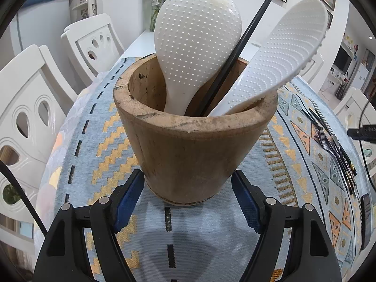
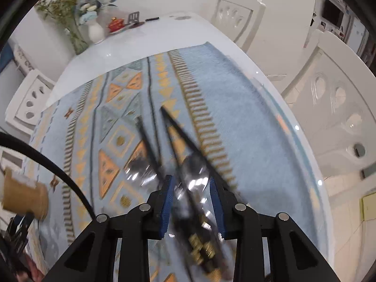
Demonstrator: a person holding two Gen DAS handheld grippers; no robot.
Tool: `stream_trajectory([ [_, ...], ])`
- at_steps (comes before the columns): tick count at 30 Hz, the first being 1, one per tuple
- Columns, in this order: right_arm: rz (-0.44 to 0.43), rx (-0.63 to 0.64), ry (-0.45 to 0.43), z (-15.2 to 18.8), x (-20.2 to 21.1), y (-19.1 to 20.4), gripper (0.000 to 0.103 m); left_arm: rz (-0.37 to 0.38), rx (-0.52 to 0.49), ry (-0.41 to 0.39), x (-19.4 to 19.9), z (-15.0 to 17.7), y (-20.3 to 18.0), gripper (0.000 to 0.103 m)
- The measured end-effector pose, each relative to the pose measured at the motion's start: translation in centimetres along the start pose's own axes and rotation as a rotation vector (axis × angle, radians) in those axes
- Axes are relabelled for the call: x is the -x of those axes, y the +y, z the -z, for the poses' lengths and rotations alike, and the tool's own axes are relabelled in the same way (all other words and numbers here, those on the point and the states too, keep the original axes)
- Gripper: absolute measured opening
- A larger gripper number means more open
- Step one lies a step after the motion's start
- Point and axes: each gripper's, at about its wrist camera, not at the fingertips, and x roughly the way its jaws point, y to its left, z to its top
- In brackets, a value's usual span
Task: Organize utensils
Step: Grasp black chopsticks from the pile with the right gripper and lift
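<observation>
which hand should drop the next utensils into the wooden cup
Right. The right gripper already has black chopsticks between its pads, though blurred. The left gripper is clamped on the wooden cup, steadying it.

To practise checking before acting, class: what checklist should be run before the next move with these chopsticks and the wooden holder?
1. The wooden holder stands upright on the cloth: ok.
2. The left gripper has its fingers against the holder's base: ok.
3. Room left beside the rice paddles: ok.
4. The right gripper is firm on the chopsticks: cannot tell, blurred.
5. Chopsticks parallel: not ok, tips splay.
</observation>
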Motion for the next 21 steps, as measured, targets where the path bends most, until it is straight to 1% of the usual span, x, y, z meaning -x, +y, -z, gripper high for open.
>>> stream_trajectory([
  [2, -0.015, 0.024, 0.035, -1.3, -1.0, -0.1, 0.028, -0.001, -0.001, 0.002, 0.0, 0.0, 0.0, 0.076],
  [4, -0.046, 0.044, 0.065, -1.9, -1.9, 0.0, 0.020, -0.006, 0.002, 0.003, -0.1, 0.0, 0.0, 0.076],
  [6, -0.062, 0.081, 0.087, -2.3, -2.6, 1.0, 0.020, -0.009, 0.002, 0.004, -0.1, -0.1, -0.1, 0.076],
  [10, -0.053, 0.149, 0.129, -3.6, -4.7, 3.1, 0.020, -0.011, 0.005, 0.006, -0.1, -0.1, -0.1, 0.076],
  [14, -0.044, 0.166, 0.172, -4.4, -6.8, 3.6, 0.019, -0.010, 0.012, 0.008, -0.1, -0.1, -0.1, 0.076],
  [18, -0.015, 0.183, 0.197, -4.5, -8.3, 3.8, 0.007, -0.012, 0.015, 0.010, -0.2, -0.1, -0.1, 0.076],
  [21, -0.026, 0.174, 0.181, -4.5, -8.4, 3.8, 0.007, -0.014, 0.017, 0.011, -0.2, -0.1, -0.1, 0.076],
])
